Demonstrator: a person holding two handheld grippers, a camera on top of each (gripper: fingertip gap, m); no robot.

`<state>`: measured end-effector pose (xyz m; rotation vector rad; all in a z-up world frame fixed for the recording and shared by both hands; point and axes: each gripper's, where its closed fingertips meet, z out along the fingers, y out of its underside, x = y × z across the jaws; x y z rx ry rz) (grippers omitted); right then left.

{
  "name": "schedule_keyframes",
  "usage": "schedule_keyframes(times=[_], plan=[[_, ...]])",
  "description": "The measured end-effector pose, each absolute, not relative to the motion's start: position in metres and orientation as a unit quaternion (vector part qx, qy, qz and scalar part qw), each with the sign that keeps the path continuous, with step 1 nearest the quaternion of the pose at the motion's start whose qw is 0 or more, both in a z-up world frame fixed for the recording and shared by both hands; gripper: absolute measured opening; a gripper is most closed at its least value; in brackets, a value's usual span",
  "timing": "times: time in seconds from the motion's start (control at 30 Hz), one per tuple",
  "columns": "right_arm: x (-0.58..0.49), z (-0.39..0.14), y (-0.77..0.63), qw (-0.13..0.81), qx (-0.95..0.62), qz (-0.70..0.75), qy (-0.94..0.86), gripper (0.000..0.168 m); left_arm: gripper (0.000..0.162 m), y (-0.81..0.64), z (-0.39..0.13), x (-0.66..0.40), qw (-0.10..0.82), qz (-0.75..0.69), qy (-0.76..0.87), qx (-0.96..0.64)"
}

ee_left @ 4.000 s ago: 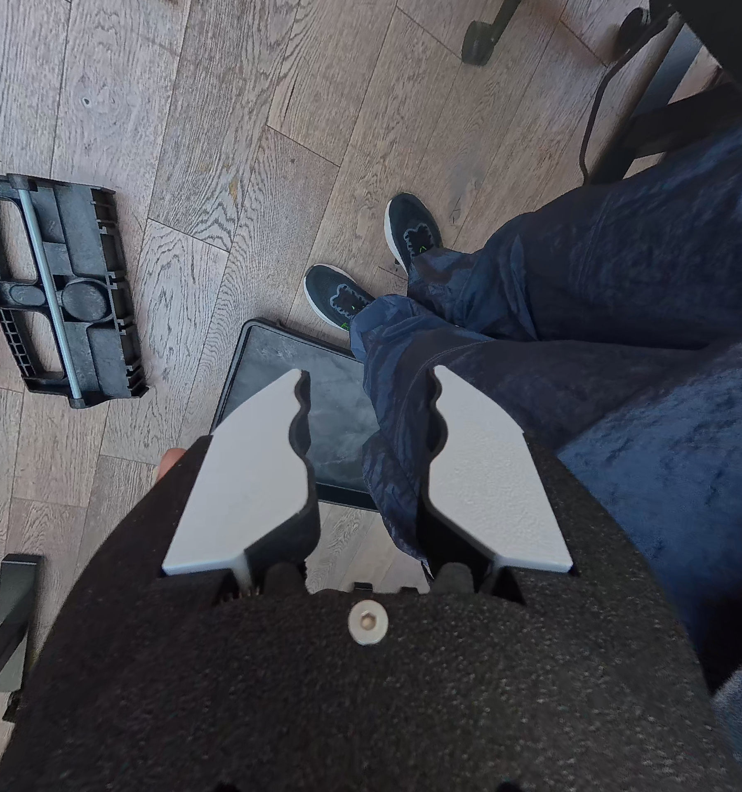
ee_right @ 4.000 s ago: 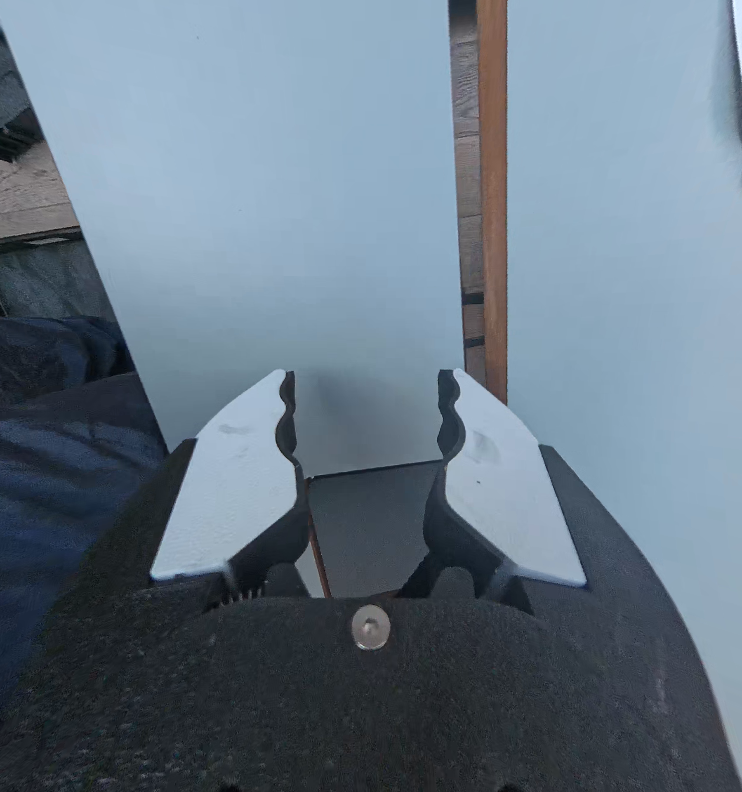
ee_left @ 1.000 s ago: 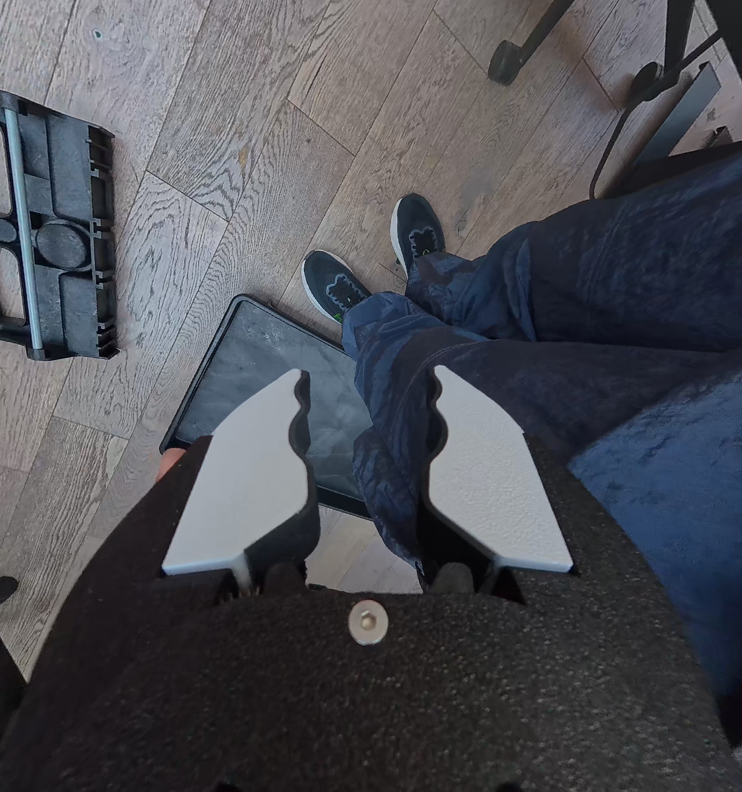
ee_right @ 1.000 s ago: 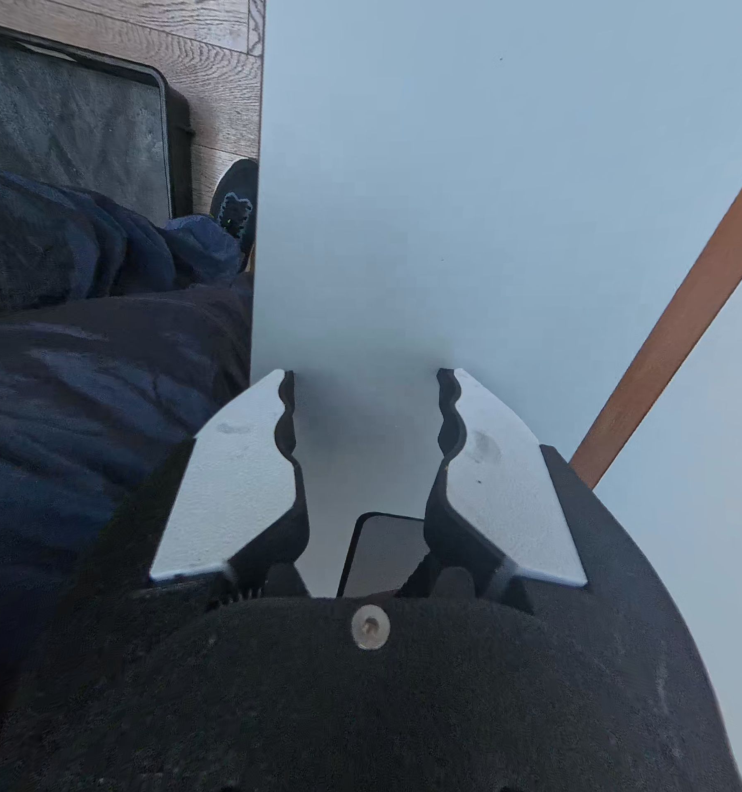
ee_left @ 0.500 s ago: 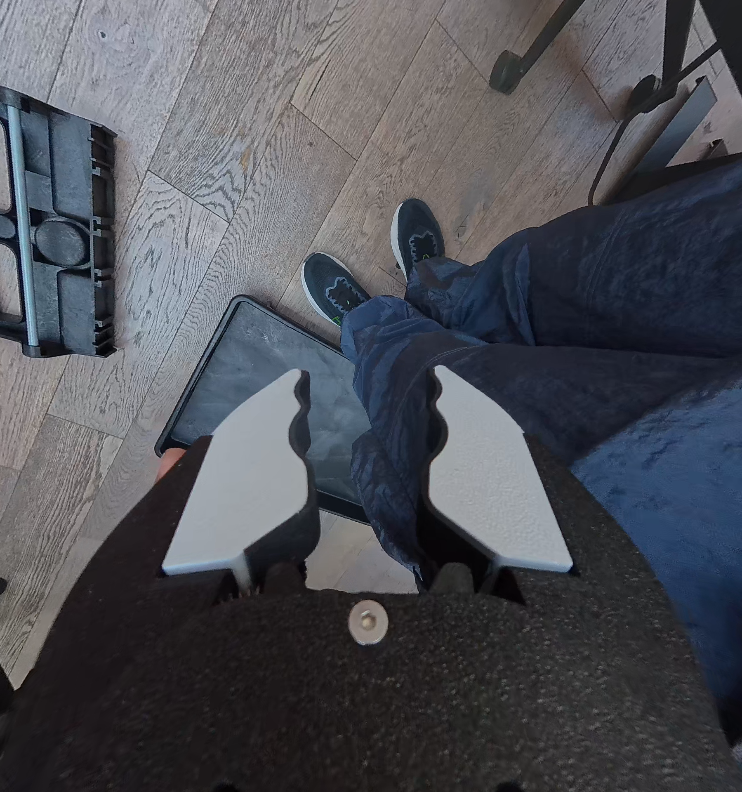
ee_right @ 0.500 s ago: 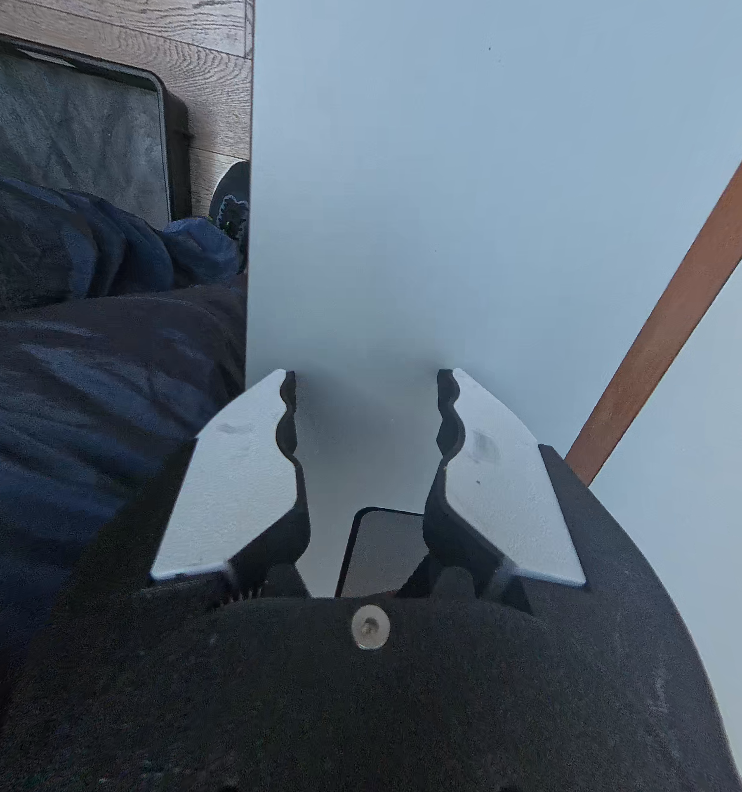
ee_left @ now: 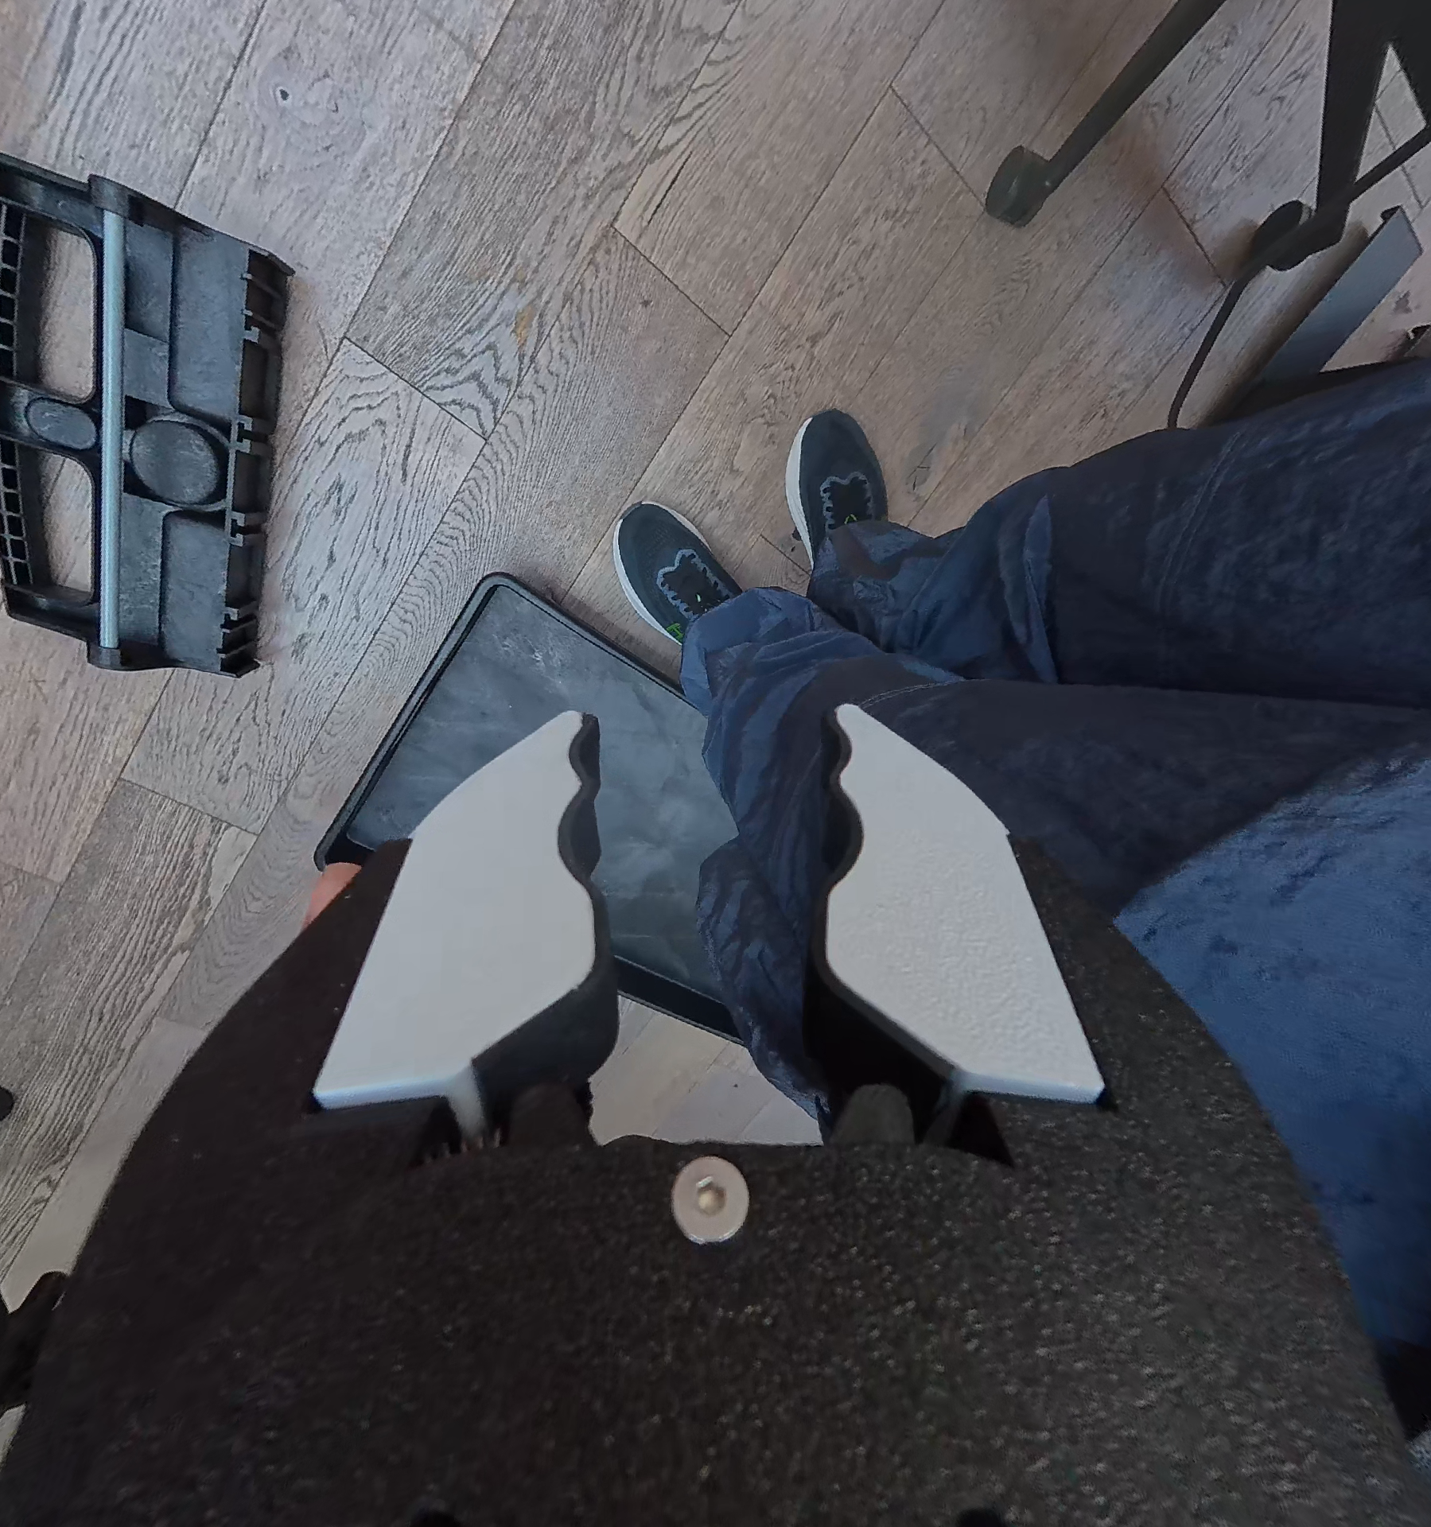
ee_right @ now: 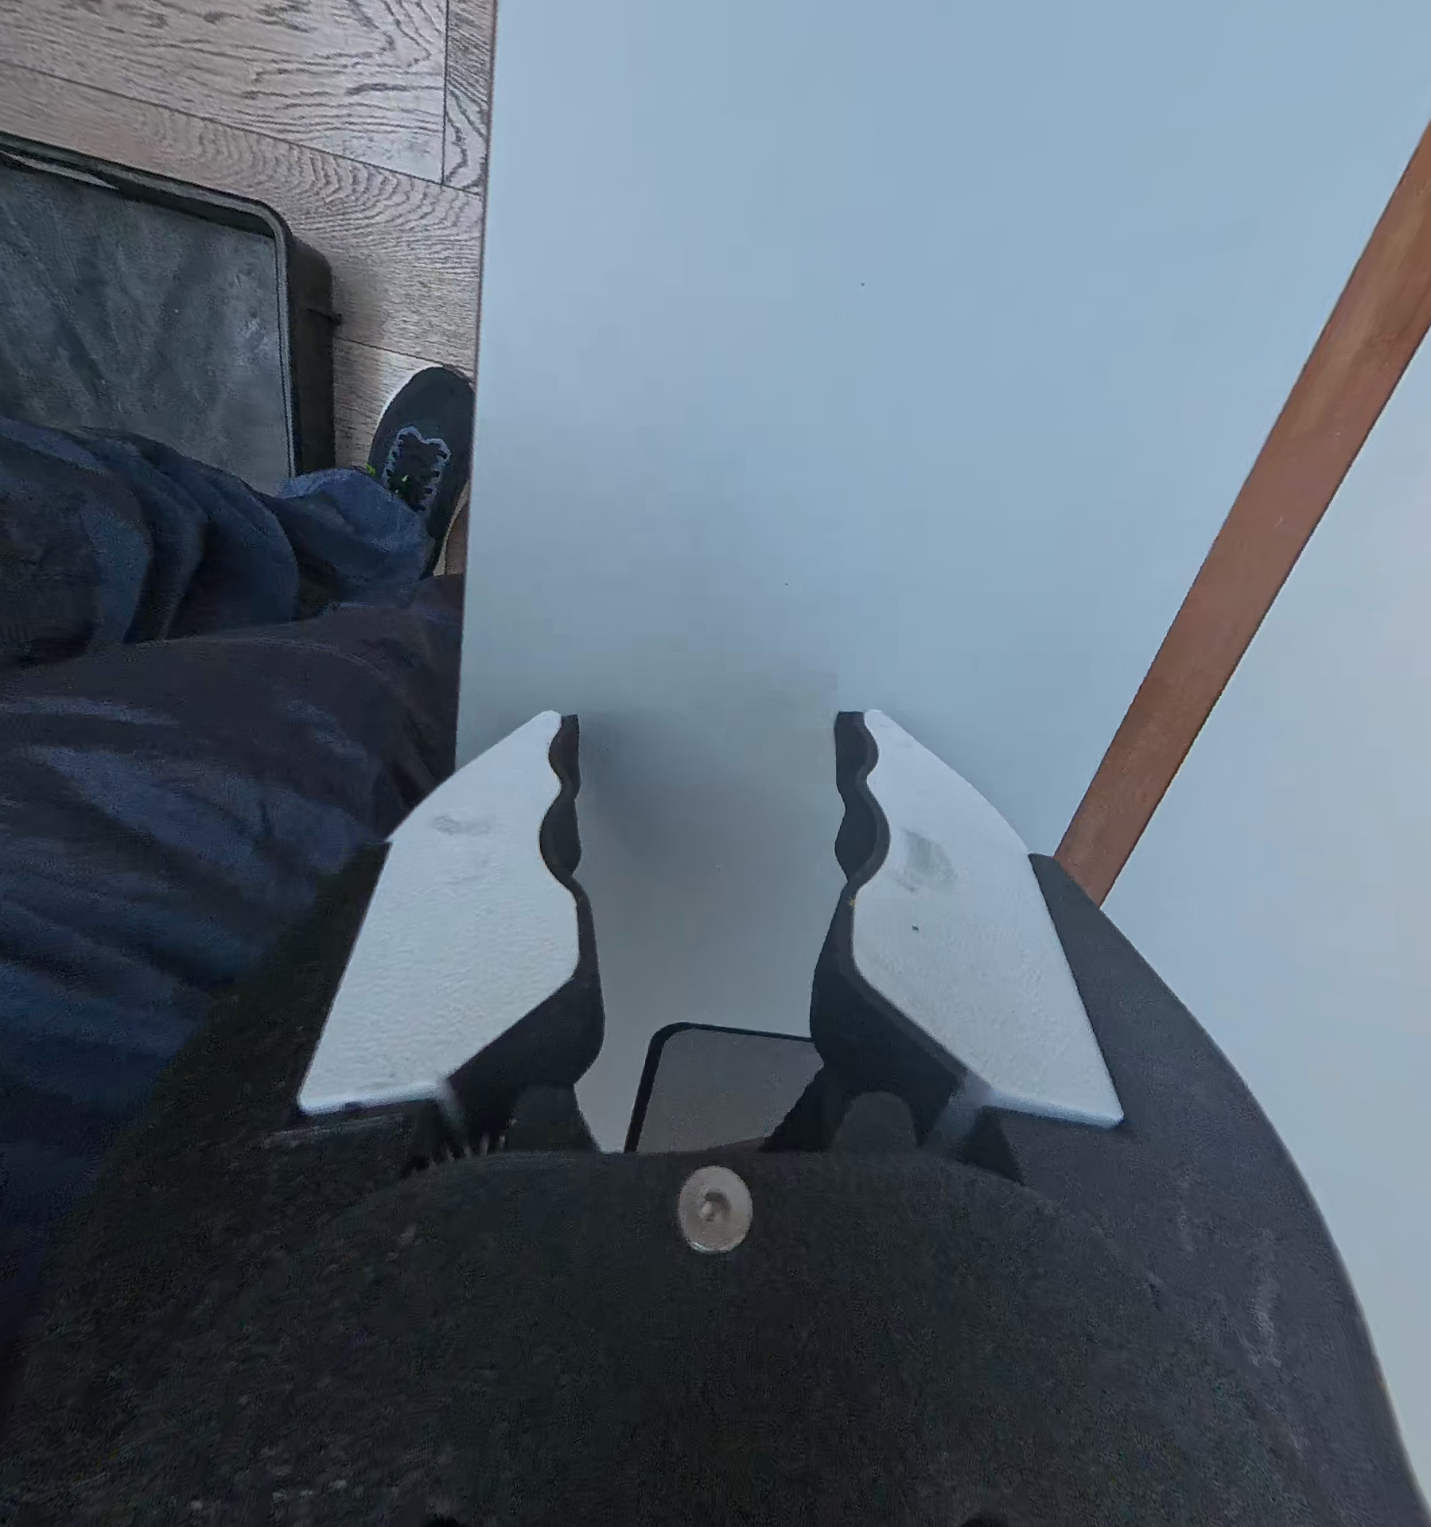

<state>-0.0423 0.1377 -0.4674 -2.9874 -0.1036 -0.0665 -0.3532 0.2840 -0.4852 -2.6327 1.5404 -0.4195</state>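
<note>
My left gripper (ee_left: pixel 712 723) is open and empty. It hangs above a seated person's knee in dark blue trousers (ee_left: pixel 1150 661), pointing down at the wooden floor. A black tray with a grey mat (ee_left: pixel 530 744) lies on the floor right below it, beside the person's black shoes (ee_left: pixel 670 570). My right gripper (ee_right: pixel 705 720) is open and empty, held just above a white table top (ee_right: pixel 860 372). A small dark-rimmed flat thing (ee_right: pixel 720 1082) lies on the table between the bases of its fingers. The tray also shows in the right wrist view (ee_right: pixel 117 314), at the upper left.
A black plastic frame with a metal rod (ee_left: pixel 129 413) lies on the floor to the left. Chair legs with a castor (ee_left: pixel 1026 178) and a cable stand at the upper right. A brown wooden strip (ee_right: pixel 1290 463) crosses the white table on the right.
The left wrist view has drifted slightly, so the black frame sits a little further right and lower. The right view has shifted slightly right, showing a bit less of the floor and tray. Both grippers stay open.
</note>
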Motion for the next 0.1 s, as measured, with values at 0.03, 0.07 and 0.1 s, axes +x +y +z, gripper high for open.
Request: schedule_keyframes(times=[0.03,0.07,0.1], plan=[[-0.0414,-0.4688,0.1371,0.072,-0.997,-0.024,-0.034,0.061,0.052,0.2833,-0.4853,-0.3540,0.030,-0.135,0.502,-0.854],[-0.0412,-0.4669,0.1396,0.079,-0.996,-0.024,-0.031,0.061,0.052,0.2829,-0.4847,-0.3543,0.030,-0.134,0.503,-0.853],[-0.0421,-0.4637,0.1433,0.089,-0.995,-0.021,-0.027,0.060,0.052,0.2831,-0.4834,-0.3543,0.032,-0.135,0.504,-0.853]])
